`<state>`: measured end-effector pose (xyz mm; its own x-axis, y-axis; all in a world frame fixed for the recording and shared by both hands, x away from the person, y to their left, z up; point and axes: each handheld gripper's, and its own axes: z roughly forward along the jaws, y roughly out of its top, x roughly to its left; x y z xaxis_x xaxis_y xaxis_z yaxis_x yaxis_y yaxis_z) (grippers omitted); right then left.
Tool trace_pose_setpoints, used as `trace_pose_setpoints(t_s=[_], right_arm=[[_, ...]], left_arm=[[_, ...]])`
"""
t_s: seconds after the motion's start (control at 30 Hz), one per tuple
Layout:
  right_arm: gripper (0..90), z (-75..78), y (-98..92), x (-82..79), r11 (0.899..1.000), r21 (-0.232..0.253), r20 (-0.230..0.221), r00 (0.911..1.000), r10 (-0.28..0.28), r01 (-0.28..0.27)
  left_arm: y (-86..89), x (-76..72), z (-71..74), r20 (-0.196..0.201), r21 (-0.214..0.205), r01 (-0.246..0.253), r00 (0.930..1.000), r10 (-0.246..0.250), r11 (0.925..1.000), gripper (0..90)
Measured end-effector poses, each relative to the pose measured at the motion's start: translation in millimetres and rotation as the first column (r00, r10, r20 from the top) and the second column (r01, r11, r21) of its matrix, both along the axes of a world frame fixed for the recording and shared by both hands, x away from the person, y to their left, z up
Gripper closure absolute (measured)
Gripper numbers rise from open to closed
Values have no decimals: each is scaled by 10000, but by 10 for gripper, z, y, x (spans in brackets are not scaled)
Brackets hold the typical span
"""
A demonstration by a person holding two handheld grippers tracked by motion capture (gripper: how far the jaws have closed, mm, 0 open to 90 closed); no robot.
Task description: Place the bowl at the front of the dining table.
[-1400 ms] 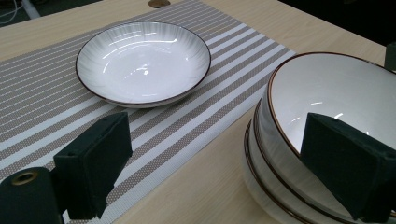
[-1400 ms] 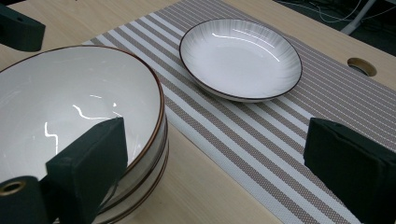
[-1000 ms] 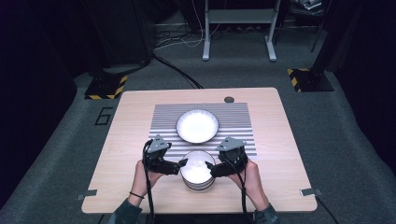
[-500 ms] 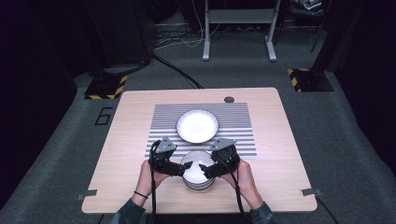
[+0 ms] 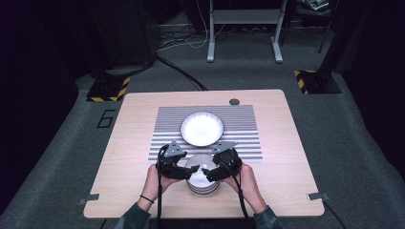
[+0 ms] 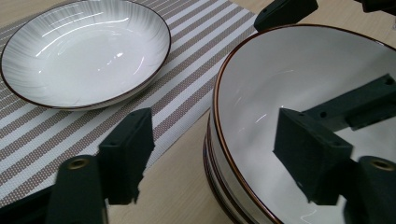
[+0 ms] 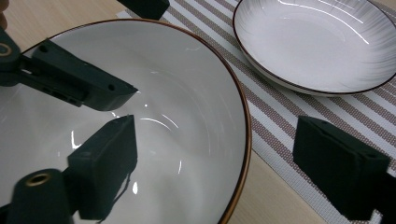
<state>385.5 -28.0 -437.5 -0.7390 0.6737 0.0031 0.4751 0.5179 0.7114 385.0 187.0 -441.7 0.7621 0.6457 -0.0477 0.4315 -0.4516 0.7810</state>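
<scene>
The person is bringing both grippers in over the stack of bowls [image 5: 202,180] sitting at the near edge of the desk [image 5: 286,157], just in front of the striped placemat [image 5: 239,129]. A second ago the hands were sitting farther apart, flanking the stack; now they are crowding in on it from either side, and both sets of jaws have just been closing from wide toward the rim.

The left gripper [image 5: 187,171] is straddling the top bowl's [image 6: 299,93] brown-edged rim, one jaw outside over the desk, the other inside over the white glaze. There is visible space between pads and rim, so it is not gripping yet. The right gripper [image 5: 208,174] is doing the same on the opposite side, one jaw inside the bowl, one outside, jaws narrowing but not pinching anything.

I take it the top bowl is about to be lifted off the stack with a two-sided grip, perhaps to join the single plate [image 5: 201,129] resting on the placemat.

From above, the grippers are blocking the rim, so the gap is impossible to judge there. The gripper views are showing that gap, the stacked rims beneath, and the fine ribbing on the plate.
</scene>
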Motion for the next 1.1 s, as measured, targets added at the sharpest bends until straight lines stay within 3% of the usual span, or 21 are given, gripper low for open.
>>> trace_pose_setpoints(t_s=[0.03, 0.07, 0.23, 0.4, 0.5, 0.7, 0.8, 1.0, 1.1], right_arm=[[173, 0, 0, 0, 10000, 0, 0, 10000, 0, 0], [244, 2, -4, -2, 10000, 48, 27, 10000, 41, -41], [369, 5, -4, -1, 10000, 7, 52, 10000, 75, -75], [496, 7, -7, -5, 9999, -33, 39, 9998, -169, 169], [599, 14, -13, -17, 9997, 97, 199, 9995, -239, 237], [696, 23, -8, -32, 9995, 58, 391, 9987, -321, 319], [780, 35, -13, -44, 9995, -3, 793, 9963, -326, 327], [814, 47, -14, -91, 9986, -3, 1074, 9929, -518, 521], [822, 64, -25, -113, 9990, 18, 1422, 9888, -447, 449]], left_arm=[[-5, -1, -1, -9, -1, 10, 10000, -10, 10000, 298], [-10, -3, -1, -41, 27, 26, 10000, -26, 10000, 334], [-16, -9, -4, -61, -9, 157, 9999, -157, 9999, 439], [-29, -4, -8, -127, 76, 148, 9998, -147, 9999, 537], [-31, -7, -1, -87, 113, 14, 10000, -13, 9999, 617], [-23, 1, 9, -72, 94, -185, 9998, 186, 9998, 709], [-49, -19, 21, 133, 257, -155, 9998, 152, 9995, 757], [-79, -56, 41, 556, 458, -236, 9982, 210, 9987, 798], [-89, -68, 50, 745, 466, -295, 9969, 259, 9985, 808]])
